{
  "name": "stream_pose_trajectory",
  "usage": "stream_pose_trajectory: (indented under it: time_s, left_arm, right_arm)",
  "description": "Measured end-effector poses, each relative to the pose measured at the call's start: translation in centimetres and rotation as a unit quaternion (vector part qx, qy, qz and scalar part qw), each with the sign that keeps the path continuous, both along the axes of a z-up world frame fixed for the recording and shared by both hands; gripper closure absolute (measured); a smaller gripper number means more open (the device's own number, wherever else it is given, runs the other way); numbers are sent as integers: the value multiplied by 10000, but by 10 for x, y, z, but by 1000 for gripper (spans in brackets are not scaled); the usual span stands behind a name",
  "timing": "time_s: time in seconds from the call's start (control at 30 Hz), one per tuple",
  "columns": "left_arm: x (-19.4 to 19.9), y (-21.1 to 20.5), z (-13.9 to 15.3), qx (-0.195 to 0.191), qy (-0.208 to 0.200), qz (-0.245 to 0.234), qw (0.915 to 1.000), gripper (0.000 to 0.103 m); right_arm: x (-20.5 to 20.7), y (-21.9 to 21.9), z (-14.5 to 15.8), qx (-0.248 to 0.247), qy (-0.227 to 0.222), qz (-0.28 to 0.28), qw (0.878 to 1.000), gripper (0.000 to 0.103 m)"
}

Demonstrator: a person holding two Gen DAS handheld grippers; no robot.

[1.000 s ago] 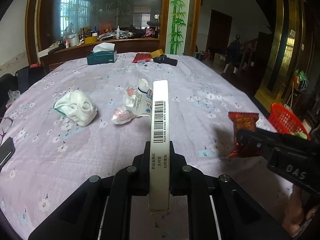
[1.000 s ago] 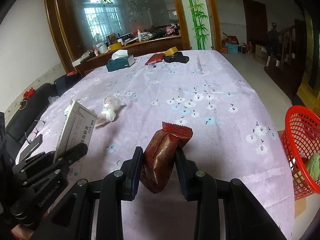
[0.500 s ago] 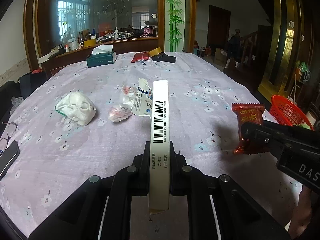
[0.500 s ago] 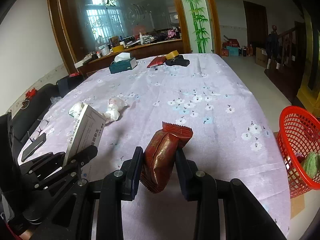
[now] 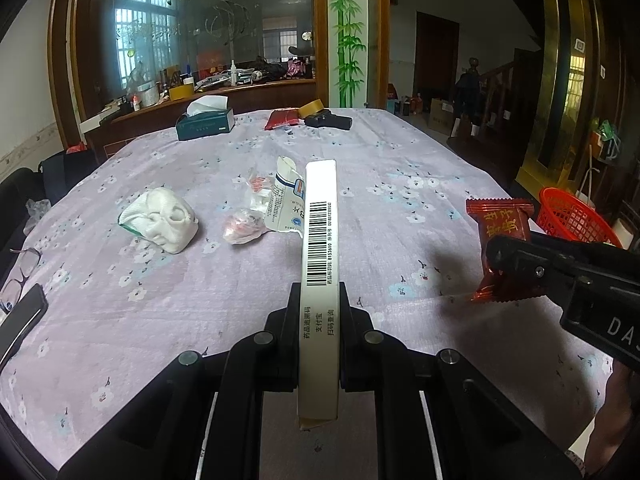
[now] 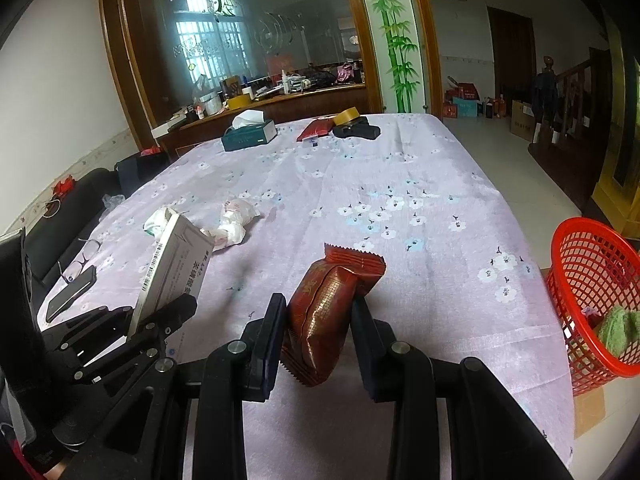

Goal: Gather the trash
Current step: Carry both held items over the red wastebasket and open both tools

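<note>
Two grippers, two catches: in the left view, the left gripper (image 5: 319, 308) stays clamped on a box (image 5: 320, 248) above the desk (image 5: 400, 184). In the right view, the right gripper (image 6: 318, 320) keeps pinching a wrapper (image 6: 328, 316), the basket (image 6: 592, 280) nearer, suggesting disposal next.

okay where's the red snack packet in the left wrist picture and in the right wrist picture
Left wrist view: the red snack packet is at the right edge, clamped in the right hand-held gripper that reaches in from the right.
Right wrist view: the packet is at bottom centre, upright between the fingers.
Shared landmark: the red basket, just behind the packet in the left wrist view, stands at the far right beside the table in the right wrist view.
</note>
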State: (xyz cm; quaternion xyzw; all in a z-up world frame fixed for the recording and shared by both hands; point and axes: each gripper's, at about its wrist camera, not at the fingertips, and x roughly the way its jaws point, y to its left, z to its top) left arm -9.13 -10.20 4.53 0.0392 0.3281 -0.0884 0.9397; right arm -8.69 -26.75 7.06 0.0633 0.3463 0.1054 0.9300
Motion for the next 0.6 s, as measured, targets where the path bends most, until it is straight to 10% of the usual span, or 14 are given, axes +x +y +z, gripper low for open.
stream_pose_trajectory:
  time_s: [0.6]
  left_arm:
    - [-1,1,0,-8,9,10,10000,91]
  right_arm:
    - [-2,-1,3,10,13,-4,10000,68]
